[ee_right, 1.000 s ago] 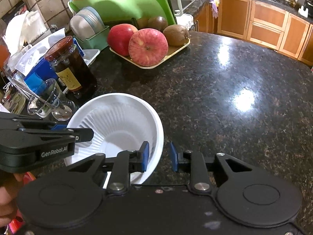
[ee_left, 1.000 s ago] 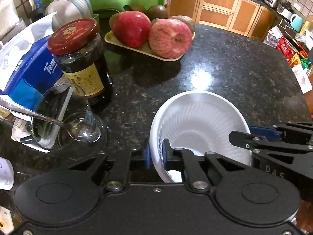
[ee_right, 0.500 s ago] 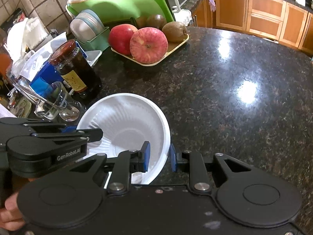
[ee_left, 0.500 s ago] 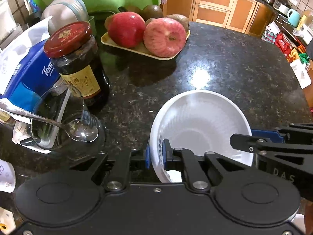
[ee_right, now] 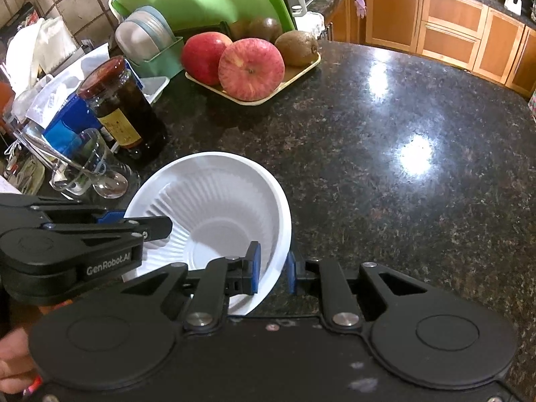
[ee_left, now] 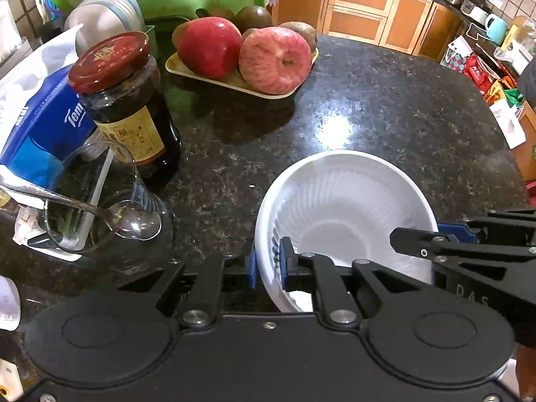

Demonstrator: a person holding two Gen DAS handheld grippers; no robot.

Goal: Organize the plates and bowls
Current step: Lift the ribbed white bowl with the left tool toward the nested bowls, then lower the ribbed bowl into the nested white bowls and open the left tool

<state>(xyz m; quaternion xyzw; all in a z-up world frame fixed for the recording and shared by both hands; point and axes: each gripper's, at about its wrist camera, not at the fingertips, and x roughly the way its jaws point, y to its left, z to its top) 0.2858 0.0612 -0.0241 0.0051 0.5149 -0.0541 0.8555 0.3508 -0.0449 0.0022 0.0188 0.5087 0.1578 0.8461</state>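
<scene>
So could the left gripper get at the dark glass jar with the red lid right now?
Probably not yet: the left gripper is shut on the rim of the white plastic bowls. The jar stands just beyond, past the clear glass.

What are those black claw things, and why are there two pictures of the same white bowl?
They are pinching tools that a person holds, one in each hand. Each carries a camera, so you get one picture from each tool. The left gripper pinches one side of the white bowl's rim. The right gripper has just been closing its jaws on the other side. On the dark counter also stand a jar, a glass with a spoon, and a tray of apples.
</scene>
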